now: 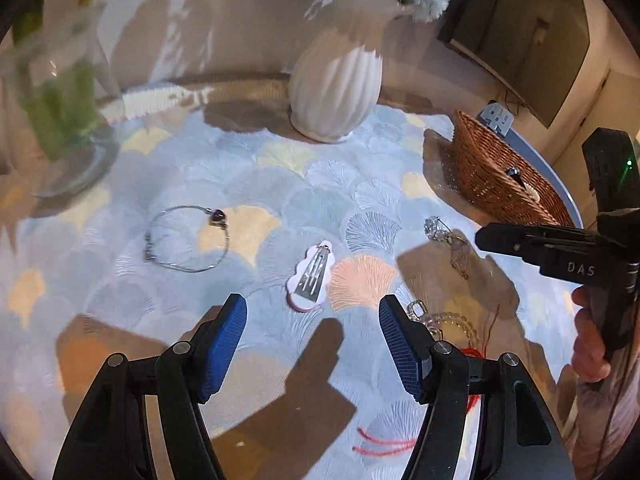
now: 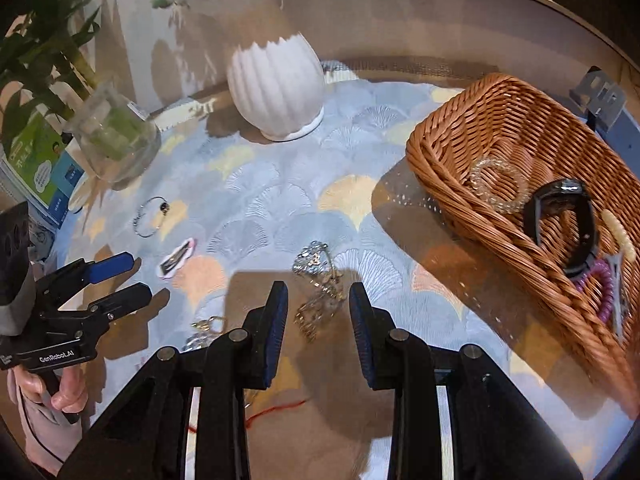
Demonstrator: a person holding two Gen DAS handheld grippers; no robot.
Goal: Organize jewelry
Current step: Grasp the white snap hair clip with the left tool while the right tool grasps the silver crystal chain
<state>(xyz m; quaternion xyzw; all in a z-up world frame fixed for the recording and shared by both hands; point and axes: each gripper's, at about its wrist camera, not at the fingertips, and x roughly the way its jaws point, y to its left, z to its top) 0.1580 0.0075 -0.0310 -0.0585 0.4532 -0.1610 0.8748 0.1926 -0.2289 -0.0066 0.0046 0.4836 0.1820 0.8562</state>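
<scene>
My left gripper (image 1: 313, 312) is open and empty, just short of a pink-edged hair clip (image 1: 311, 277) on the shell-patterned cloth. A thin wire bangle with a purple stone (image 1: 187, 239) lies to its left. My right gripper (image 2: 319, 296) is open and empty above a sparkly silver chain piece (image 2: 318, 280); the same piece shows in the left wrist view (image 1: 446, 240). A clear bead bracelet with gold links (image 1: 440, 318) lies by the left gripper's right finger. The wicker basket (image 2: 460, 148) holds a black watch (image 2: 568, 224), a clear bead bracelet (image 2: 496, 184) and a purple coil tie (image 2: 598, 284).
A white ribbed vase (image 2: 276, 88) stands at the back centre. A glass vase with green stems (image 2: 116, 136) stands at the back left beside a green-and-blue box (image 2: 40, 164). Red thread (image 2: 276, 408) lies near the front edge.
</scene>
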